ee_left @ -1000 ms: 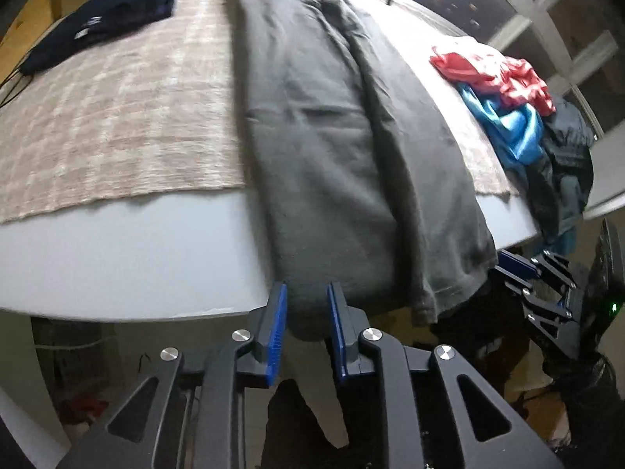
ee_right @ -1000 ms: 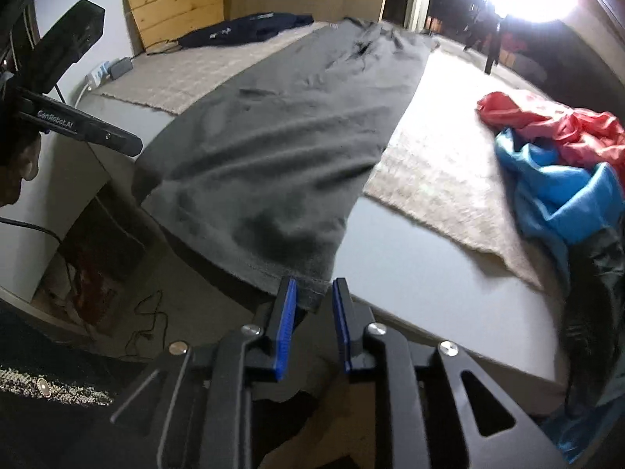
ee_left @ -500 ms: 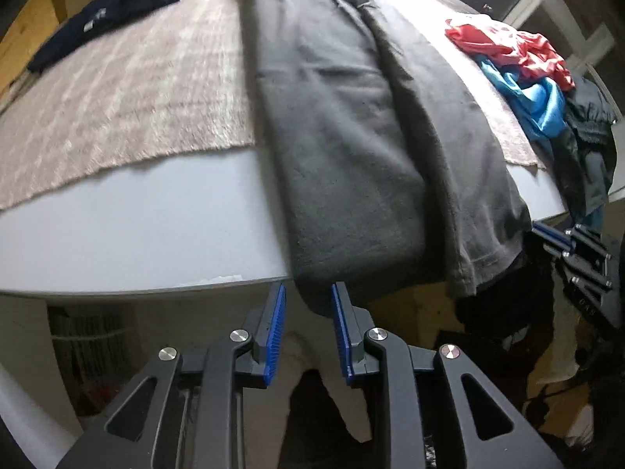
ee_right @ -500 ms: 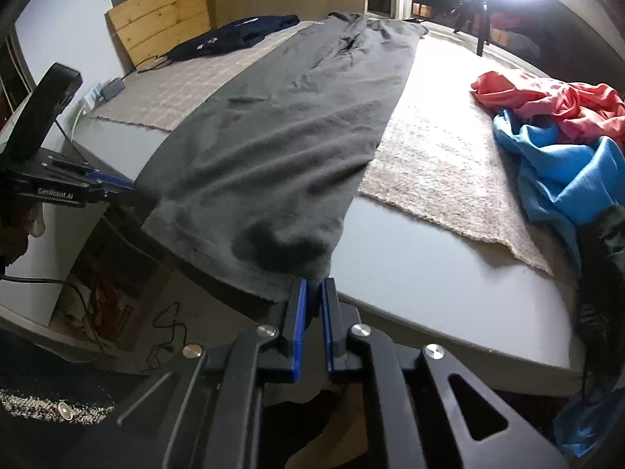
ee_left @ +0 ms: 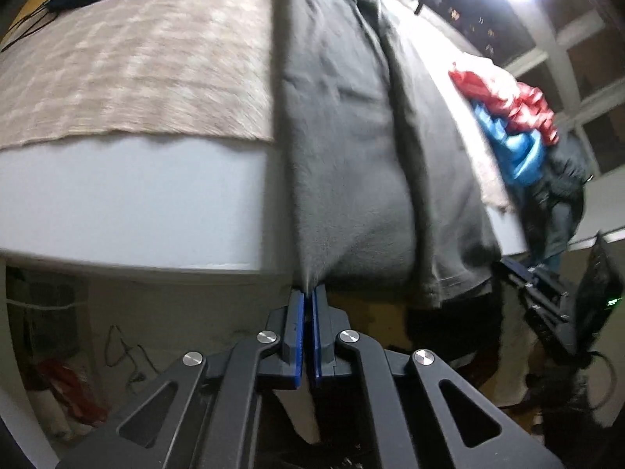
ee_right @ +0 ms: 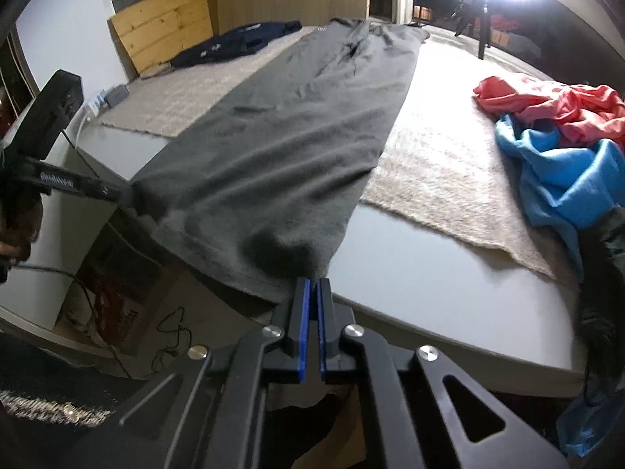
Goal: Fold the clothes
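Left gripper and right gripper each pinch a hem corner of the grey garment (spread lengthwise on the table); lift both evenly, keeping the hem taut.

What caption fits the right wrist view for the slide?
Right gripper shut on the near hem corner of the long dark grey garment spread over the beige woven mat.

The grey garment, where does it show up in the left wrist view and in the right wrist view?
Left wrist view: the grey garment runs down the middle from the top edge to the left claw, shut on its hem.
Right wrist view: it stretches from top centre to the right claw, shut on its near corner.
Shared landmark: the red and blue clothes pile, on the right in both.
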The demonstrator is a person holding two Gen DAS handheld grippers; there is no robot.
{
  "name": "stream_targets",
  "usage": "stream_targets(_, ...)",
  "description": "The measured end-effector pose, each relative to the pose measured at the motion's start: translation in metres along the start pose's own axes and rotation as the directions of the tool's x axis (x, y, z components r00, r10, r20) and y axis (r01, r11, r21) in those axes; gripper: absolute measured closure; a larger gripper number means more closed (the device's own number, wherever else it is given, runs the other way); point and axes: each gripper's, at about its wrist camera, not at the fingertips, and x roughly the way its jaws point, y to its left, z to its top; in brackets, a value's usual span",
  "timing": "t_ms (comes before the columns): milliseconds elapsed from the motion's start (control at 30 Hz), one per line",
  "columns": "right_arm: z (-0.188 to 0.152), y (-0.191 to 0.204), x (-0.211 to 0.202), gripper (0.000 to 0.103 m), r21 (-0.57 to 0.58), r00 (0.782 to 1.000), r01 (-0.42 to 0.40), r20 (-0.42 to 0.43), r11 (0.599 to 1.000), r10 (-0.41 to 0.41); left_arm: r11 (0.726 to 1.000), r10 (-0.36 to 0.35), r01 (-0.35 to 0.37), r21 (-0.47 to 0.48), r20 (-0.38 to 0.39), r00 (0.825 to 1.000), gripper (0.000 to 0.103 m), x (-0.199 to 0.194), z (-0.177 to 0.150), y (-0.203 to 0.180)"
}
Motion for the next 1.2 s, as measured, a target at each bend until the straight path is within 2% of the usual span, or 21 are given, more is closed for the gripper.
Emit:
stream_targets(67,-0.002,-0.002,-0.007,0.1,0.018,1.0,0.001,0.013,1.0,-0.001,1.0,-0.007,0.007,-0.003,0.007,1.0,0.1,-0.01,-0.001,0.006)
stream_targets(200,-0.005,0.014,0.013,0.1,-0.068,0.998,0.041,-0.042,0.997,-0.044,0.998,0.052,-0.051,0.027,-0.02,0.998,0.1,0.006,-0.009,0.024)
stream_targets(300,-0.005,0.015,0.014,0.1,-0.087,0.996,0.049,-0.076,0.995,-0.056,1.0,0.011,-0.012,-0.012,-0.039,0.999,0.1,0.007,-0.012,0.038)
stream_targets(333,-0.004,0.011,0.011,0.1,-0.068,0.995,0.037,-0.089,0.997,-0.043,1.0,0.017,-0.017,-0.004,-0.044,0.999,0.1,0.005,-0.013,0.04)
stream_targets(367,-0.002,0.003,0.003,0.098,-0.025,0.996,0.023,-0.088,0.999,-0.025,0.998,0.057,-0.057,0.012,-0.041,0.998,0.1,0.0,-0.014,0.04)
stream_targets(433,0.001,-0.012,-0.011,0.092,0.09,0.998,-0.024,-0.055,0.996,0.029,0.993,0.118,-0.118,0.024,-0.033,0.992,0.103,-0.013,-0.014,0.04)
stream_targets(500,0.006,-0.02,-0.013,0.07,0.171,0.997,-0.067,-0.031,0.983,0.073,0.994,0.104,-0.103,0.028,-0.013,0.995,0.102,-0.019,-0.01,0.037)
stream_targets(567,0.01,-0.019,-0.003,0.068,0.188,0.996,-0.075,-0.039,0.979,0.083,0.993,0.099,-0.098,0.062,-0.015,0.995,0.099,-0.011,-0.001,0.029)
stream_targets(633,0.015,-0.015,0.008,0.068,0.182,0.995,-0.071,-0.05,0.981,0.081,0.991,0.097,-0.094,0.091,-0.025,0.995,0.099,-0.001,0.006,0.019)
stream_targets(700,0.015,-0.009,0.014,0.068,0.153,0.997,-0.044,-0.062,0.987,0.054,0.989,0.12,-0.116,0.096,-0.032,0.992,0.099,0.011,0.009,0.002)
stream_targets(833,0.015,-0.001,0.026,0.072,0.099,0.996,0.006,-0.087,0.995,0.003,0.991,0.122,-0.117,0.071,-0.068,0.99,0.1,0.024,0.017,0.001)
stream_targets(900,0.015,-0.001,0.027,0.097,0.091,0.997,0.0,-0.077,0.996,0.007,0.991,0.118,-0.114,0.062,-0.061,0.991,0.103,0.024,0.017,0.0)
stream_targets(967,0.016,-0.002,0.028,0.099,0.083,0.997,-0.002,-0.072,0.997,0.008,0.994,0.105,-0.103,0.042,-0.05,0.993,0.103,0.022,0.014,-0.001)
stream_targets(1067,0.021,0.0,0.015,0.1,0.039,0.998,0.005,-0.064,0.999,-0.002,0.99,0.133,-0.133,0.044,-0.014,0.991,0.103,0.007,0.019,-0.003)
stream_targets(1133,0.023,-0.001,0.0,0.1,0.013,0.999,0.02,-0.041,1.0,-0.02,0.984,0.17,-0.171,0.042,0.038,0.985,0.103,-0.025,0.011,0.01)
stream_targets(1200,0.021,-0.002,0.0,0.1,0.013,0.999,0.027,-0.045,1.0,-0.027,0.979,0.199,-0.2,0.024,0.048,0.979,0.103,-0.028,0.006,0.025)
